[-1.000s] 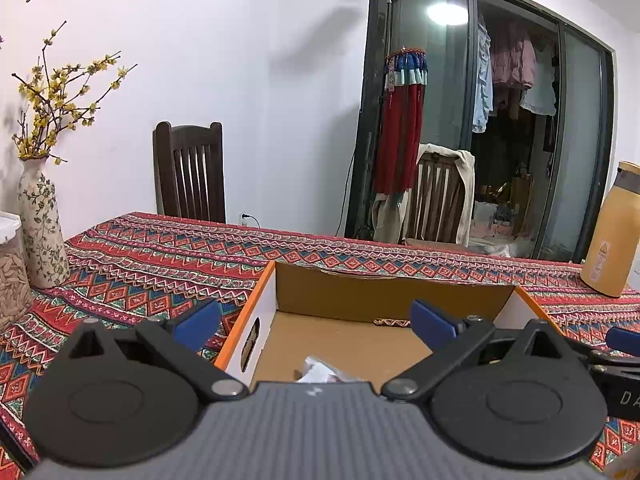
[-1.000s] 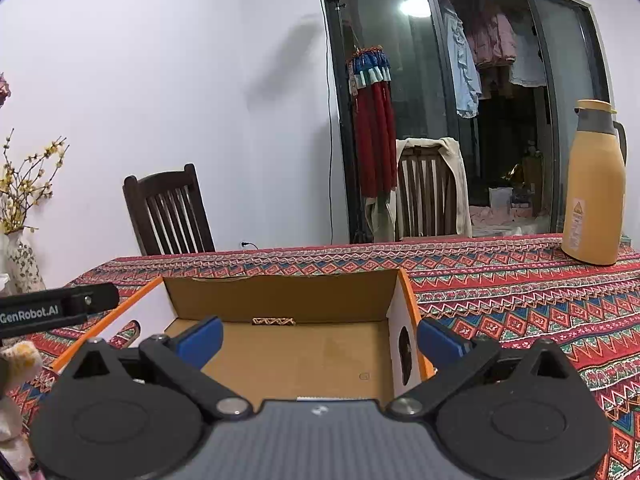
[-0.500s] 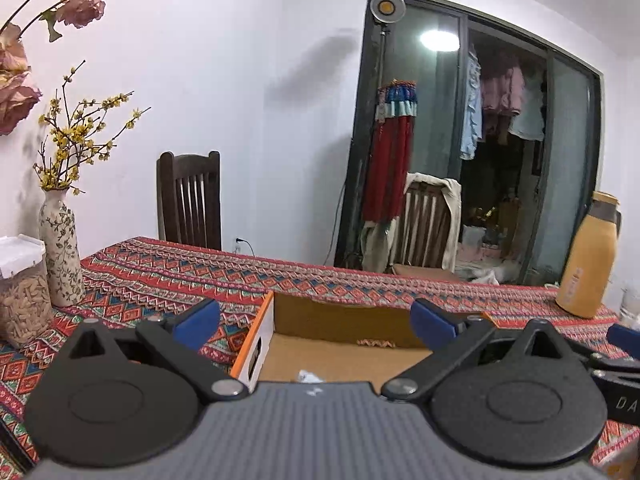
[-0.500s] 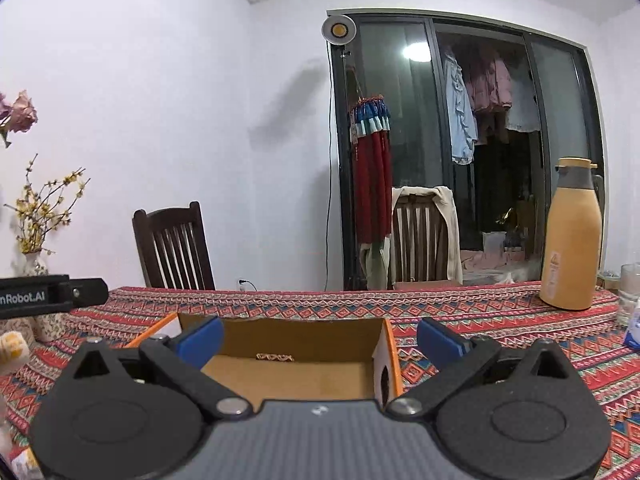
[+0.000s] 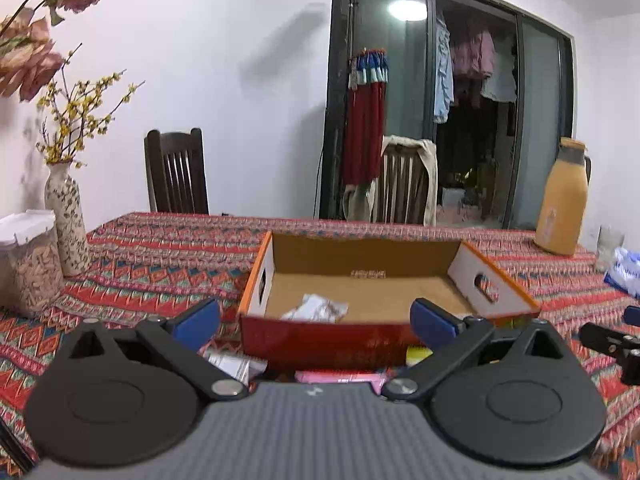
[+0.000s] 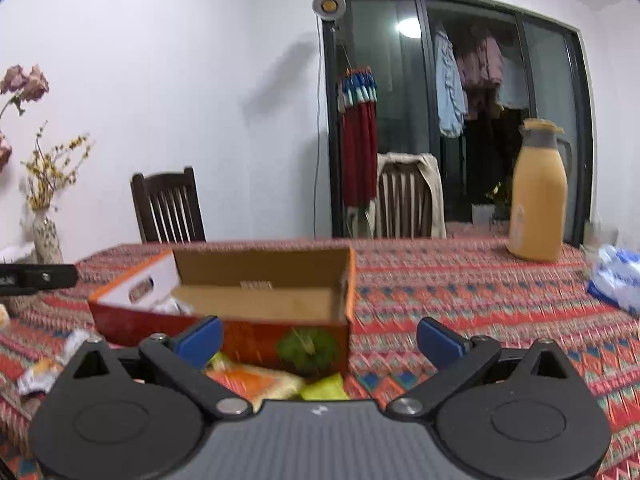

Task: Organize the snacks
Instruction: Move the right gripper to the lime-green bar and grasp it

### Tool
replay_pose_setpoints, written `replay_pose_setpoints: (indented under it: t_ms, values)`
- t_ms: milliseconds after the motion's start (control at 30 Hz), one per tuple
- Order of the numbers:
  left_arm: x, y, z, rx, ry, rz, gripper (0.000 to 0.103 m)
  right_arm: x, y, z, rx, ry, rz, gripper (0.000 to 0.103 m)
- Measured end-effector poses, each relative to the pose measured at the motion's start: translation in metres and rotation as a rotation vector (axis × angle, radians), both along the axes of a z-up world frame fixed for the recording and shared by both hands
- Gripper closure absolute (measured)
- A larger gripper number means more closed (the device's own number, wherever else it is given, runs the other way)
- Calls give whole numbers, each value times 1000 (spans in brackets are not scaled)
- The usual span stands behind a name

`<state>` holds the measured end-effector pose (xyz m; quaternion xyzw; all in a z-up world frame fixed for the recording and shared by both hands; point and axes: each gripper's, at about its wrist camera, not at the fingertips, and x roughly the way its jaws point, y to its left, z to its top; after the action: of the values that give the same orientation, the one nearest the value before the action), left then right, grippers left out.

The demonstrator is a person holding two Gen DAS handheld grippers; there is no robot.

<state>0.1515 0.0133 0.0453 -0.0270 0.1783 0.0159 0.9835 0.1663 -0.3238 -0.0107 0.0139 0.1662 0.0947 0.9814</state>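
**One snack boxed, the rest waiting in front**

The left tongs [image 5: 314, 322] and the right tongs [image 6: 320, 336] both stand wide open and hold nothing. The cardboard box [image 5: 494, 280] sits on the patterned counter [image 5: 160, 264], and only a pale wrapped snack [image 5: 316, 309] lies inside, near its front wall. By this showing the task is barely begun.

The left view shows the box floor and, just before the box, a white packet [image 5: 228, 362] and a pink packet [image 5: 340, 378]. The right view hides most of the floor but shows an orange packet [image 6: 256, 382] and a yellow-green packet [image 6: 324, 388] against the box front, plus loose wrappers [image 6: 44, 372] out to the left.
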Motion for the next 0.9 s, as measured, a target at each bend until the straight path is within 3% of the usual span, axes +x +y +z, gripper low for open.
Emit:
replay_pose_setpoints:
  t_ms: [300, 433, 700, 767, 900]
  values:
    - [3, 5, -48, 2, 73, -4, 0, -13, -27, -36, -48, 114, -45, 0]
    - [2, 8, -51, -14, 51, -15, 0, -3, -27, -42, -79, 158, -27, 5]
    - [2, 9, -51, -29, 50, -19, 0, 44, -9, -57, -115, 285, 41, 34]
    - [3, 11, -52, -37, 50, -21, 0, 53, -4, -63, -131, 315, 54, 47]
    - [2, 12, -52, -46, 48, -31, 0, 57, -6, -66, -116, 326, 76, 47]
